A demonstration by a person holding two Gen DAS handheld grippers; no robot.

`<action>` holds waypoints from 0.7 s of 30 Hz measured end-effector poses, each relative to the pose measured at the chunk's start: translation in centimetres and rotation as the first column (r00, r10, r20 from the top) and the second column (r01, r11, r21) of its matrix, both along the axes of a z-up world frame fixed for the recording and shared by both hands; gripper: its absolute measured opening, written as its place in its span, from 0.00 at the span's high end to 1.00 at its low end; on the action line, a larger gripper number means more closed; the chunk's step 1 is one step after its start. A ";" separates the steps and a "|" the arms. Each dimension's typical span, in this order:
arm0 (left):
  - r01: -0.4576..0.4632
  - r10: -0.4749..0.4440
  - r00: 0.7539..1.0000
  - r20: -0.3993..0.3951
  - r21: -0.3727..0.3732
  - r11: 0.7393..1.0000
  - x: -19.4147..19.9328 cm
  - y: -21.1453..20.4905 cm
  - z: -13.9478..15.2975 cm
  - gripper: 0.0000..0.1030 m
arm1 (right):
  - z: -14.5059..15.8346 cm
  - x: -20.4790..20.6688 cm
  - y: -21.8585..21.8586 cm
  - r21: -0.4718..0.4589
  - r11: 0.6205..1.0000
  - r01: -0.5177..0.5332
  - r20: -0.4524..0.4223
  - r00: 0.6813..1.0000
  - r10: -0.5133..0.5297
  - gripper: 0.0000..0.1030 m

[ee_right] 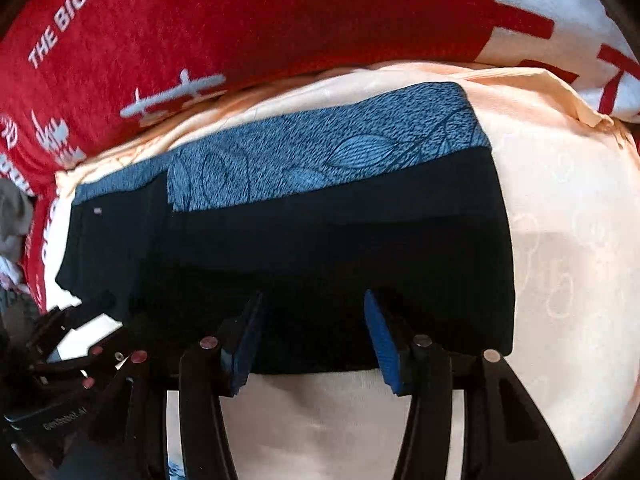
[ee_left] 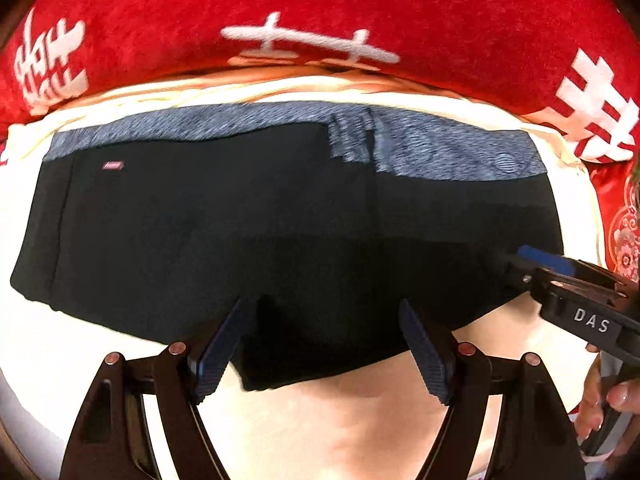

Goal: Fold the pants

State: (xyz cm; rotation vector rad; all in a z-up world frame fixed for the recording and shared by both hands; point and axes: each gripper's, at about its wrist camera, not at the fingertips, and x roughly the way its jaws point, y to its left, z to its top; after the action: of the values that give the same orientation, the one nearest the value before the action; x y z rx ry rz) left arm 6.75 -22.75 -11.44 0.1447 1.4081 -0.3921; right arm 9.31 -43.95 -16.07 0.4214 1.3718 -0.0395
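The black pants (ee_left: pixel 248 216) lie folded flat on a cream sheet (ee_left: pixel 344 412), directly ahead of both claws. Left claw (ee_left: pixel 324 344): fingers spread, nothing gripped, tips over the near pants edge. Right claw (ee_right: pixel 316 340): fingers likewise apart, empty, over the same edge.

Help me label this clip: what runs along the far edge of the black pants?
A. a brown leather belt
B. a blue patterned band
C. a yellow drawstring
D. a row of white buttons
B: a blue patterned band runs along the far edge of the black pants, next to the red blanket.
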 end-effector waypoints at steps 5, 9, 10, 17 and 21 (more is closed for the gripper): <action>-0.051 0.050 0.999 0.002 0.012 0.999 0.1 3.0 0.4 0.23 | 0.5 0.1 1.2 -0.028 0.999 -0.019 -0.023 1.000 0.018 0.47; -0.071 0.071 0.997 0.016 0.017 0.997 0.1 4.4 0.4 0.23 | 1.0 0.2 2.7 -0.063 0.997 -0.051 -0.050 0.998 0.048 0.45; -0.079 0.079 0.997 0.011 0.016 0.997 0.1 4.8 0.4 0.23 | 1.3 0.3 3.1 -0.070 0.996 -0.058 -0.061 0.997 0.054 0.45; -0.162 0.162 0.987 0.000 -0.025 0.986 0.9 8.0 0.6 0.23 | 3.3 0.8 6.3 -0.077 0.991 -0.114 -0.072 0.991 0.108 0.43; -0.205 0.205 0.979 -0.013 -0.010 0.979 1.6 10.8 0.1 0.23 | 3.8 1.5 9.5 -0.070 0.985 -0.158 -0.069 0.986 0.153 0.42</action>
State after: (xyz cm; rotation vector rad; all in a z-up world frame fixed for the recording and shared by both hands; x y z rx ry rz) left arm 8.35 -11.97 -11.32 -0.0126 1.4168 -0.2307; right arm 10.83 -34.48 -12.26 0.2502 1.4578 0.0241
